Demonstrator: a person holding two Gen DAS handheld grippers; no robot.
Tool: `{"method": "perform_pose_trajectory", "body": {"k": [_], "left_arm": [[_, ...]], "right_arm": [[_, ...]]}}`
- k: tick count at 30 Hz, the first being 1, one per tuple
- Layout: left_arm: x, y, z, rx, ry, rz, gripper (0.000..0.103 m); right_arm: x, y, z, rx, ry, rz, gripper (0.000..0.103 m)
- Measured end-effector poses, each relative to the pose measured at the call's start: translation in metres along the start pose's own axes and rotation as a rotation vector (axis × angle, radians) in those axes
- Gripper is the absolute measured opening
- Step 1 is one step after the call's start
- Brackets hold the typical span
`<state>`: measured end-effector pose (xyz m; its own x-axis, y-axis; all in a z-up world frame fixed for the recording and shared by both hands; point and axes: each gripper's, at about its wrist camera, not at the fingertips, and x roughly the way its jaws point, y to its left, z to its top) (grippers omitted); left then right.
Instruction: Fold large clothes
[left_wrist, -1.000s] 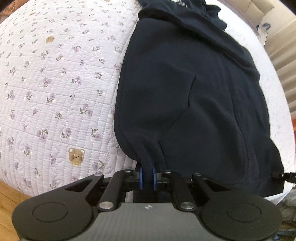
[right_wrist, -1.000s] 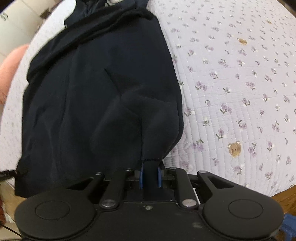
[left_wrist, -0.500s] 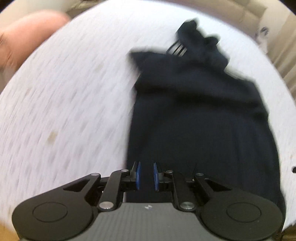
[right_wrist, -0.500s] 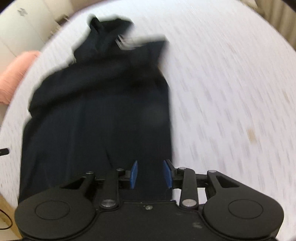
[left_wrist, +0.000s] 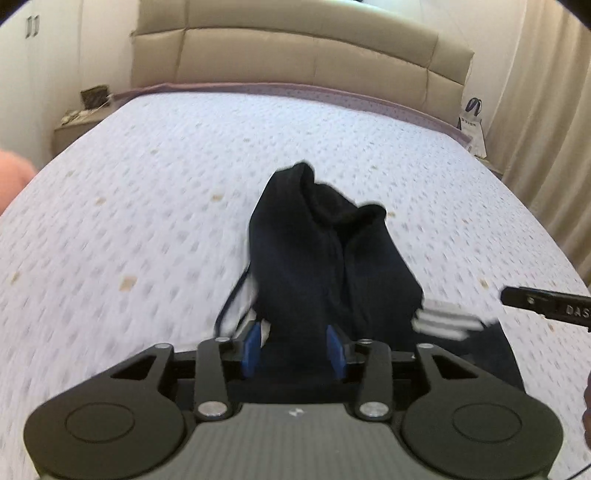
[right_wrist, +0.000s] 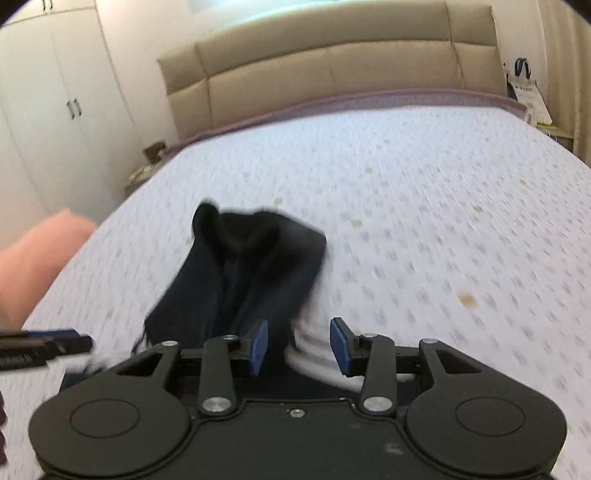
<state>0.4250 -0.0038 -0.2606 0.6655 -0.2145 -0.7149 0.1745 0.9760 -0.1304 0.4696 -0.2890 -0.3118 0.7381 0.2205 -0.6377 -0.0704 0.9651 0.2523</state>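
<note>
Dark hoodie (left_wrist: 325, 266) bunched mid-bed (left_wrist: 147, 206). Left claw (left_wrist: 291, 345) and right claw (right_wrist: 299, 347) just spreading, cloth between, unpinched. Risk: loose fold slumping, white-striped sleeve (left_wrist: 443, 321) spilling out.

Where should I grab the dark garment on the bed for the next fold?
Probably take the dark garment at its near edge, one corner per gripper, coming from the foot of the bed. It lies lengthwise away from you, and the far end is bunched.
</note>
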Motion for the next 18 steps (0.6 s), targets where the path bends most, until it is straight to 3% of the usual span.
{"method": "perform_pose_trajectory", "body": {"k": [2,4,5,8,13,15,16,17,18], "left_arm": [[0.033,-0.002,0.019,-0.001,-0.004,0.010,0.048],[0.070,-0.005,0.038,-0.011,-0.012,0.031,0.051],[0.088,-0.004,0.044,-0.016,-0.017,0.044,0.054],[0.130,0.002,0.069,-0.058,-0.026,0.060,0.064],[0.185,0.011,0.099,-0.073,-0.032,0.087,0.064],[0.210,0.009,0.107,-0.031,0.021,0.114,0.060],[0.223,0.008,0.108,-0.006,0.049,0.126,0.045],[0.232,0.007,0.108,0.017,0.061,0.143,0.017],[0.235,0.007,0.105,0.035,0.067,0.158,0.007]], "right_arm": [[0.032,0.005,0.009,0.001,-0.018,-0.012,0.050],[0.058,0.009,0.020,0.002,-0.022,-0.004,0.073],[0.073,0.012,0.025,-0.004,-0.024,-0.011,0.076],[0.125,0.022,0.035,-0.036,-0.010,-0.023,0.076],[0.187,0.022,0.048,-0.039,0.062,-0.059,0.074],[0.211,0.023,0.049,-0.046,0.101,-0.065,0.072],[0.220,0.024,0.048,-0.052,0.119,-0.073,0.059],[0.225,0.024,0.048,-0.060,0.132,-0.076,0.040],[0.230,0.024,0.049,-0.069,0.148,-0.074,0.008]]}}
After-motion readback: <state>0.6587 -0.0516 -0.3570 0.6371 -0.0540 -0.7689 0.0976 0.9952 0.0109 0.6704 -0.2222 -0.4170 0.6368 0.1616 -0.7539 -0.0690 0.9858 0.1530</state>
